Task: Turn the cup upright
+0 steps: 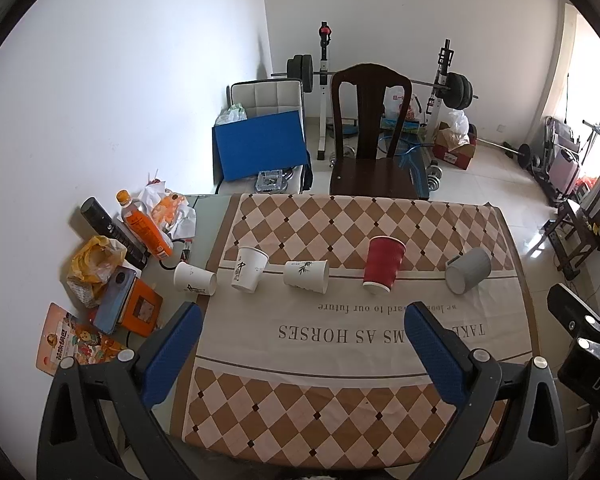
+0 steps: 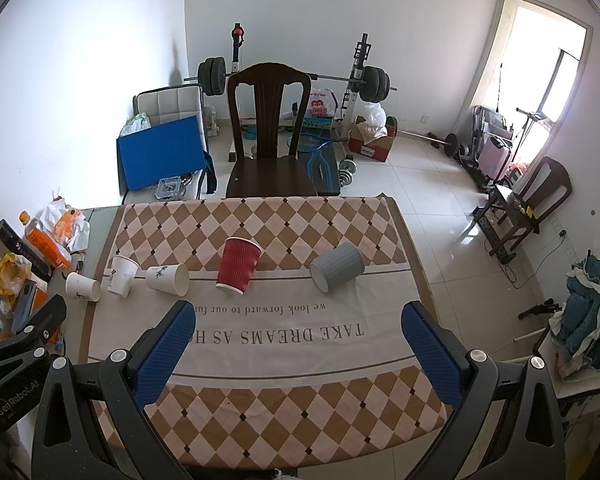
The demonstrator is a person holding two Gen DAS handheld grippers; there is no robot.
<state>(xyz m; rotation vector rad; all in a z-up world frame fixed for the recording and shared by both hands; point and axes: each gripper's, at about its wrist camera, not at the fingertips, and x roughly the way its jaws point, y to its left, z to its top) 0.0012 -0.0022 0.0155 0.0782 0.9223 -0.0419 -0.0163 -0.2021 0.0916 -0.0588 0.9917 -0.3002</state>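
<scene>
- Table edge, far left: clutter against the wall, orange drink bottle (image 1: 142, 226), phone (image 1: 114, 300), yellow bag (image 1: 94, 260). Not task items.
- Left gripper (image 1: 304, 322): jaws spread wide, nothing between them, hovering over the checked tablecloth (image 1: 300, 408) on the near side of the cups.
- Cup row, left to right: white paper cup (image 1: 195, 279) on its side off the cloth; white cup with black calligraphy (image 1: 249, 269), tilted, rim uppermost; white cup with bamboo print (image 1: 306, 276) on its side; red ripple cup (image 1: 383, 265), leaning, mouth toward camera; grey ribbed cup (image 1: 468, 270) on its side.
- Right gripper (image 2: 298, 322): also spread, empty, well short of the red cup (grey cup slightly right of centre).
- Step, as judged: approach; no cup grasped yet.
- Next move calls for advancing, closing on one cup's wall, then rotating it onto its base. Thin paper may crush.
</scene>
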